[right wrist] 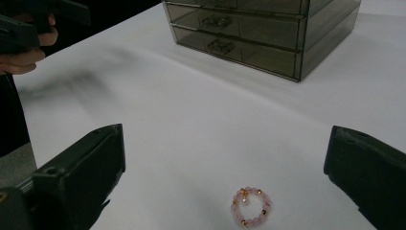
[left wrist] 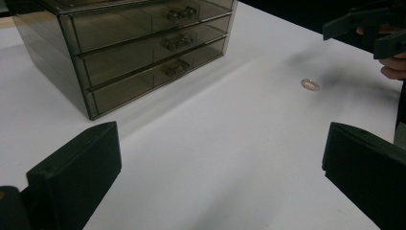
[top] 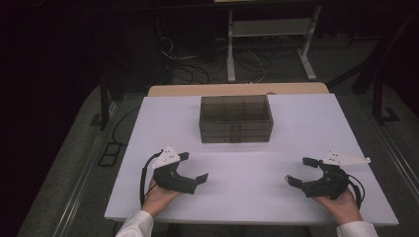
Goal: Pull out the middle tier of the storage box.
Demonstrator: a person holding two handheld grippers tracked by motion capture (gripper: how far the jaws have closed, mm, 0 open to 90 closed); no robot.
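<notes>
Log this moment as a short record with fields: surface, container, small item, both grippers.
surface: white rectangular table
container: smoky translucent plastic three-drawer box, at the far middle of the table, all drawers shut
small item: pink beaded bracelet with gold beads, flat on the table between the right gripper's jaws, untouched
left gripper: jaws wide open, empty, held low over the near left of the table
right gripper: jaws wide open, empty, over the bracelet

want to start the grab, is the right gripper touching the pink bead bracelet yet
Apart: the right gripper view shows the bead bracelet lying on white table between the open right gripper jaws.
</notes>
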